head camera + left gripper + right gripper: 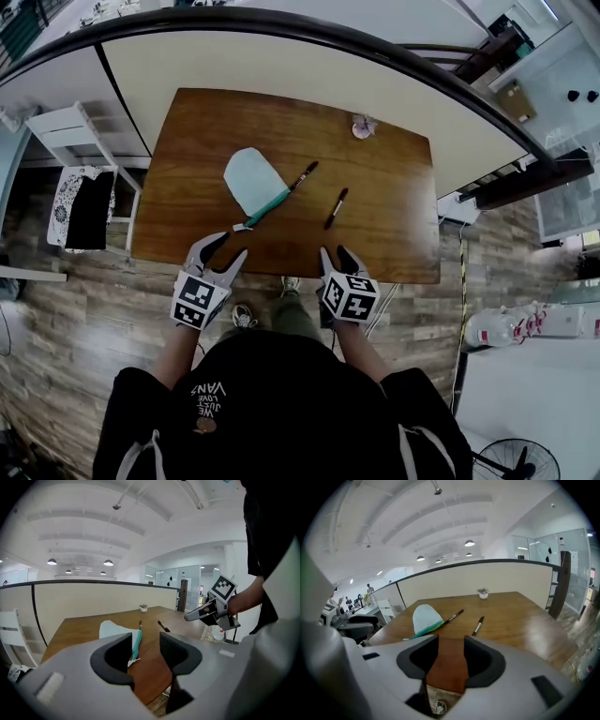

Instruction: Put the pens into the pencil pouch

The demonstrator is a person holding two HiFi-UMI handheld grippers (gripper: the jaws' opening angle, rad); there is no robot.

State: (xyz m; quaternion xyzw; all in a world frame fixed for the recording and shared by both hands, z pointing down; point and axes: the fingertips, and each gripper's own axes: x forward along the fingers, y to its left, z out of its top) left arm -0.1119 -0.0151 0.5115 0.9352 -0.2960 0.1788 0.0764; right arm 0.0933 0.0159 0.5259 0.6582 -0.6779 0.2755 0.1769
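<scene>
A pale blue pencil pouch (251,178) with a teal zip edge lies on the brown wooden table (394,234), left of centre. One dark pen (304,175) rests by the pouch's zip end, and a second dark pen (337,207) lies apart to its right. Both grippers hover over the table's near edge, short of the pens. My left gripper (225,249) is open and empty, in line with the pouch (115,630). My right gripper (336,253) is open and empty too, facing the second pen (477,626) and the pouch (425,618).
A small potted plant (364,126) stands at the table's far edge. A low curved wall with a dark rail (281,56) runs behind the table. A white chair (70,131) stands off the table's left side. My shoes show on the floor below the near edge.
</scene>
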